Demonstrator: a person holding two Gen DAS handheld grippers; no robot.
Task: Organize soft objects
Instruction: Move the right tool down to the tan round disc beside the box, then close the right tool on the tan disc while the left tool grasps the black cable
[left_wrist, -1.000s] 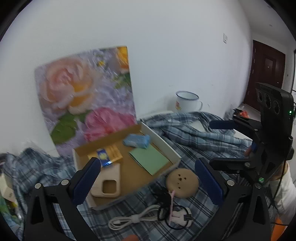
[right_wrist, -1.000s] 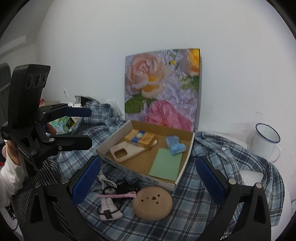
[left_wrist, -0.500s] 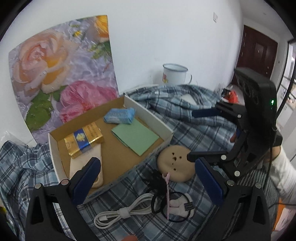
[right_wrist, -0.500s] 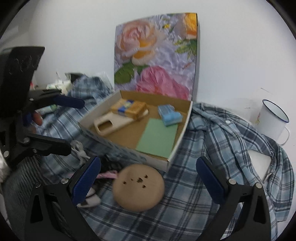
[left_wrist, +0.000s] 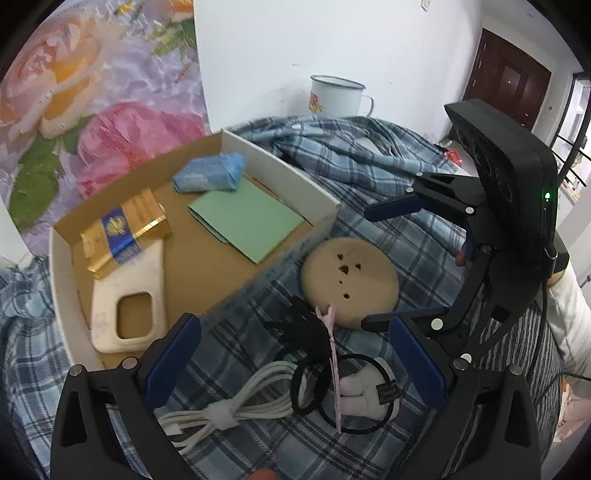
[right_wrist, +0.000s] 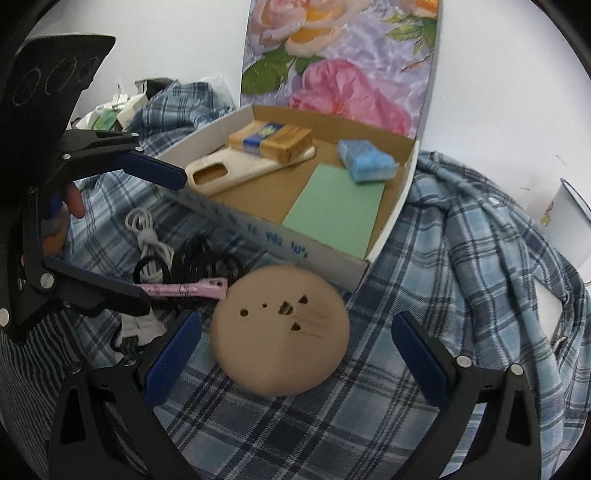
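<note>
**Both hand-held grippers apart over the plaid cloth**

Left hand-held gripper (left_wrist: 293, 360), bottom of left wrist view: jaws wide apart, nothing btwn them held; white cable (left_wrist: 236, 404), black hair ties (left_wrist: 314, 373) & pink clip (left_wrist: 332, 354) lie below it. Right hand-held gripper (right_wrist: 295, 360), bottom of right wrist view: also apart, straddling the tan round sponge (right_wrist: 280, 330) at frame centre, not touching it. Sponge sits on plaid cloth (right_wrist: 461, 258), just beside the open box (right_wrist: 258, 230). Box holds phone case (right_wrist: 236, 170), gold pack (right_wrist: 271, 140), green paper (right_wrist: 336, 208), blue cloth (right_wrist: 365, 160). Mug (left_wrist: 336, 96) upper centre, left view.
</note>
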